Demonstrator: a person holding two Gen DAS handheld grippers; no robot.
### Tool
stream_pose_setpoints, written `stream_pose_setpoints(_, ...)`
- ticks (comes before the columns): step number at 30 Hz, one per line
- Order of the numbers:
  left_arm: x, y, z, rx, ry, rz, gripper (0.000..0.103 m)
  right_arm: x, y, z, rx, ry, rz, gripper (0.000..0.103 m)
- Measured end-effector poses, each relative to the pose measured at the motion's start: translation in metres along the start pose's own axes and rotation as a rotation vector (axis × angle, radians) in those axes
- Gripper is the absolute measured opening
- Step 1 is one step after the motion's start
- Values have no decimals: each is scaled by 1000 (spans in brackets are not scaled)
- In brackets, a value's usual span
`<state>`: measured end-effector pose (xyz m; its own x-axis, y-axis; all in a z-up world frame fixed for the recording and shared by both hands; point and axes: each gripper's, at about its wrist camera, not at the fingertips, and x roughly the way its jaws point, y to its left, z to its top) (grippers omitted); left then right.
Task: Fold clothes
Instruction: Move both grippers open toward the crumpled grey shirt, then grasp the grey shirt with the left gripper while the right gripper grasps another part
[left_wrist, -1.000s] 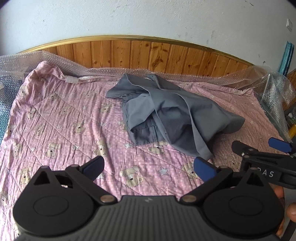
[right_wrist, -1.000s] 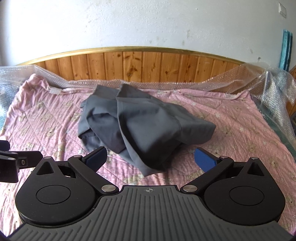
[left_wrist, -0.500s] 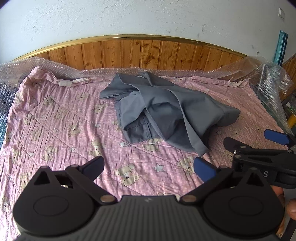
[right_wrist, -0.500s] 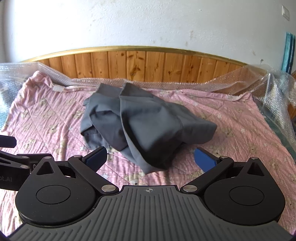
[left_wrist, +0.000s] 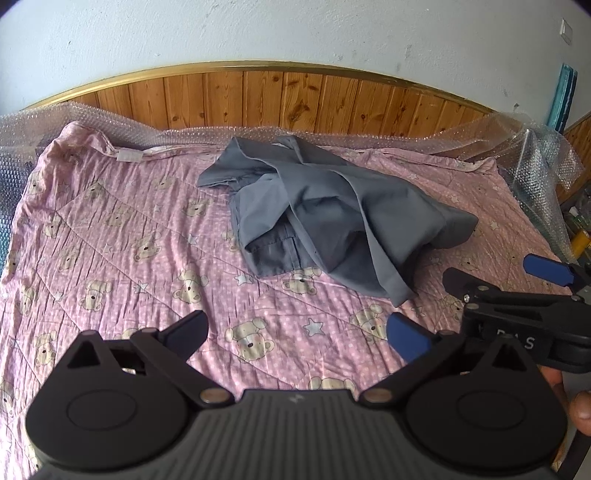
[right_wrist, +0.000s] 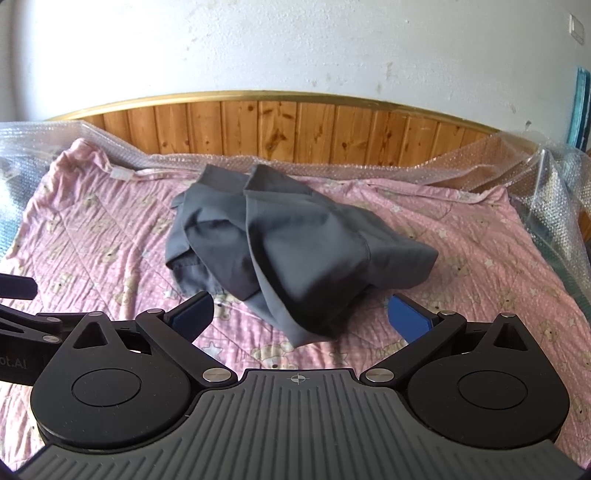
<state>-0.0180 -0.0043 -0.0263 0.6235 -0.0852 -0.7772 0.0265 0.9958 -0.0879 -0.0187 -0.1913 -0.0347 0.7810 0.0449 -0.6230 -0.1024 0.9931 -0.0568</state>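
Observation:
A crumpled grey garment (left_wrist: 325, 218) (right_wrist: 291, 251) lies in a heap near the middle of a bed covered by a pink bear-print quilt (left_wrist: 122, 236) (right_wrist: 92, 236). My left gripper (left_wrist: 299, 332) hovers open above the quilt, short of the garment's near hem, with nothing between its fingers. My right gripper (right_wrist: 301, 314) is open too, its blue-padded fingers either side of the garment's nearest drooping corner without touching it. The right gripper (left_wrist: 513, 280) also shows at the right edge of the left wrist view, held by a hand (left_wrist: 580, 406).
A wooden headboard (left_wrist: 295, 99) (right_wrist: 295, 125) with a gold rim stands behind the bed under a white wall. Bubble wrap (left_wrist: 539, 147) (right_wrist: 554, 177) lines the back and right sides. Small objects (left_wrist: 580, 236) sit beyond the bed's right edge.
Both grippers have tilted and drawn slightly closer, so the garment sits a little lower and nearer in each view. Both stay open and the garment has not moved.

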Motion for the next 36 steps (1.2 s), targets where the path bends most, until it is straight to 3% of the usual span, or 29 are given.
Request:
stream_pose_setpoints(3, 1, 2, 1, -19, 6, -20, 103, 2, 0, 2, -10, 9, -2, 99)
stream_pose_setpoints(5, 3, 0, 3, -11, 5, -25, 101, 4, -1, 4, -22, 18, -3, 91)
stream_pose_setpoints(6, 4, -2, 4, -1, 7, -21, 96, 6, -1, 4, -25, 27, 1, 80)
stream_pose_setpoints(8, 8, -6, 7, 18, 10, -6, 66, 13, -3, 5, -32, 50, 6, 62)
stream_pose_setpoints(9, 10, -8, 9, 18, 12, 3, 58, 16, -4, 5, -37, 61, 7, 49)
stream_pose_setpoints(11, 15, -10, 13, 18, 16, 18, 21, 23, -7, 6, -41, 81, 18, 25)
stream_pose_setpoints(12, 17, -11, 15, 21, 18, 21, 9, 27, -8, 6, -40, 89, 26, 4)
stream_pose_setpoints(13, 20, -12, 16, 23, 19, 24, 1, 29, -10, 7, -39, 93, 33, 1)
stream_pose_setpoints(16, 27, -15, 20, 31, 19, 33, 0, 37, -14, 9, -47, 98, 53, 0)
stream_pose_setpoints(23, 55, -20, 35, 13, 77, 40, 3, 62, -23, 15, -53, 129, 66, 3)
stream_pose_setpoints(24, 59, -20, 37, 4, 85, 35, 15, 67, -25, 15, -55, 133, 65, 11)
stream_pose_setpoints(25, 64, -19, 39, -13, 90, 36, 49, 73, -28, 15, -51, 135, 67, 30)
stream_pose_setpoints(26, 70, -18, 42, -34, 95, 40, 97, 77, -31, 14, -47, 134, 71, 47)
stream_pose_setpoints(27, 74, -16, 44, -60, 87, 49, 103, 82, -33, 14, -43, 133, 76, 83)
stream_pose_setpoints(28, 80, -12, 47, -86, 85, 56, 103, 86, -36, 13, -40, 124, 77, 98)
stream_pose_setpoints(31, 100, 0, 61, -153, 100, 64, 103, 97, -41, 14, -66, 91, 82, 98)
stream_pose_setpoints(36, 144, 13, 98, -246, 52, 110, 103, 116, -35, 36, -148, 9, 119, 101)
